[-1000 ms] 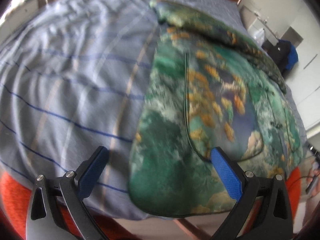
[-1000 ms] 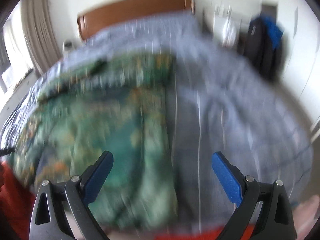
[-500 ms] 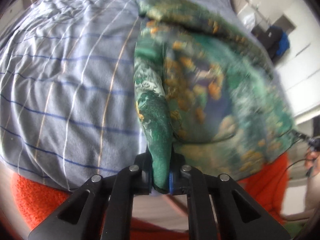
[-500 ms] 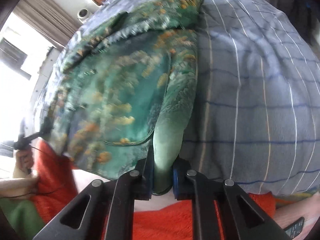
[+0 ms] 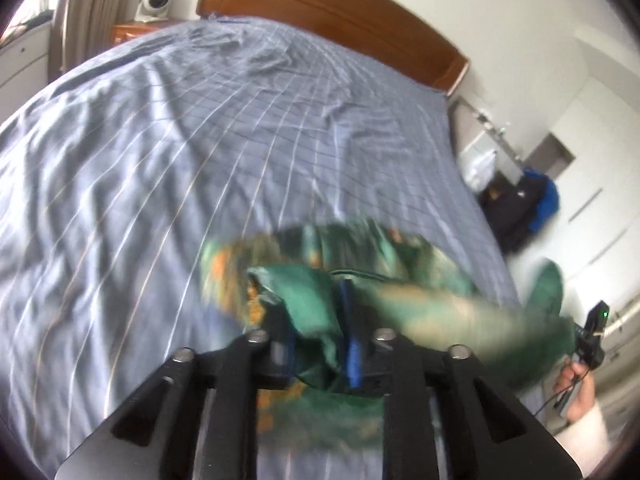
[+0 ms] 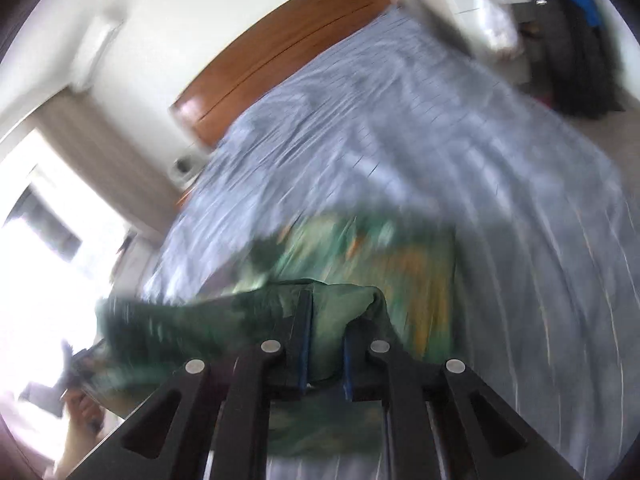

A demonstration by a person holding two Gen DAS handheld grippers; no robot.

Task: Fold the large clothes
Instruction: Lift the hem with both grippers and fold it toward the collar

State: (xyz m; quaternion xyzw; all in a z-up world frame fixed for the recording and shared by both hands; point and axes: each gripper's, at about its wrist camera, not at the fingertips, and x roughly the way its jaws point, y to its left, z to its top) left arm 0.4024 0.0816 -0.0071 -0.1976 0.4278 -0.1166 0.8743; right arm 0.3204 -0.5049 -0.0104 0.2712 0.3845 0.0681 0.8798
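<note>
Both the left gripper [image 5: 320, 344] and right gripper [image 6: 324, 344] are pinching bunched edges of the green garment [image 5: 400, 256]. It is draping soft, light and probably slippery above the near bed [image 5: 200, 140], so hem corners are looking safest.

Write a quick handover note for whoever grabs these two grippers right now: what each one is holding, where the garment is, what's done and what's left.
Left gripper: shut on a bunch of the green garment.
Right gripper: shut on the same garment, at another spot.
Garment: lifted at both grips, stretched between them, its far part over the striped bed sheet. Both views are motion-blurred.
Done: both ends gripped and raised.
Left: lay the held edge down to complete the fold, release, smooth, then make any further folds.
</note>
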